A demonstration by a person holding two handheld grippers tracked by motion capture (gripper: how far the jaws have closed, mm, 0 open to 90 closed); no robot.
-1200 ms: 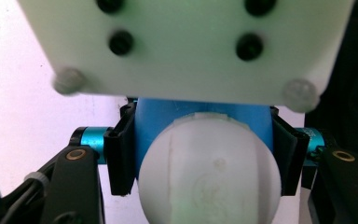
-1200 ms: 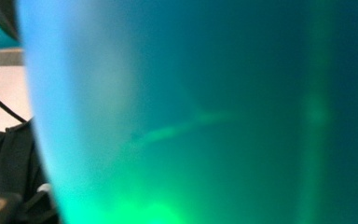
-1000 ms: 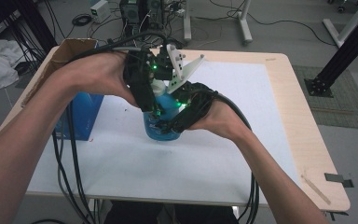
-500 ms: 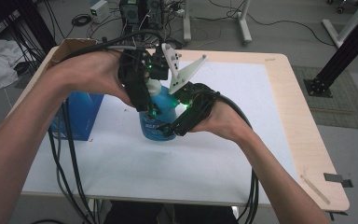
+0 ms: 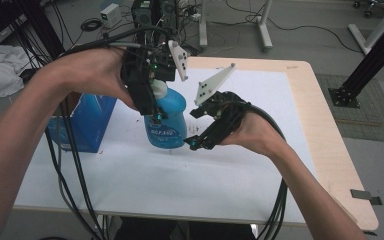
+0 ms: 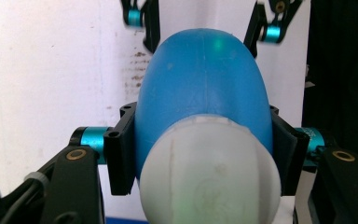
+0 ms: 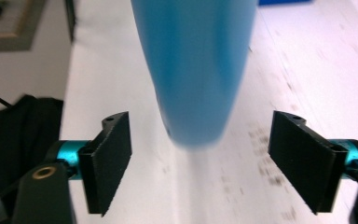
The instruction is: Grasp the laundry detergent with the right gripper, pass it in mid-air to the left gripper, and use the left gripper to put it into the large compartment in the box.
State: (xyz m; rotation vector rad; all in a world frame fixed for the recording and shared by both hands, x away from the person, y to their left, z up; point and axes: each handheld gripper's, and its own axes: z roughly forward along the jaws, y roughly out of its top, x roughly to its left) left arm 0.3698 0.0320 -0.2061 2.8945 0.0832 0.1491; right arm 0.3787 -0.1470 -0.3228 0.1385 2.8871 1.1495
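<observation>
The left gripper (image 6: 200, 154) has its two black pads (image 6: 120, 154) pressed tight on the sides of a blue plastic bottle with a round white cap (image 6: 200, 88). One pad sits on each side of the bottle, just under the cap. The cap is very close to the camera on that gripper and looks big and pale. In the high view the left gripper (image 5: 150, 107) comes down on the bottle (image 5: 167, 117) from above, and the person's left hand (image 5: 92, 70) is wrapped around the gripper's back.

The right gripper (image 7: 200, 161) has its jaws wide apart, and they have just been opening. The blue bottle (image 7: 193, 60) is between and a little past the two black pads (image 7: 109, 158), but neither pad touches it. There is a clear gap on both sides. In the high view the right gripper (image 5: 195, 142) is low, just beside the bottom right of the bottle, with the person's right hand (image 5: 252, 132) behind it. A white three-cornered plate (image 5: 212, 85) stands up from that gripper.

The bottle is upright, a little left of the middle of the white table top with a light wooden edge (image 5: 260, 195). I cannot tell if its bottom rests on the table. A blue box (image 5: 87, 122) stands at the left of the table, near the bottle but not touching it. Black cables (image 5: 75, 165) hang down from the left gripper over the table's front edge.
</observation>
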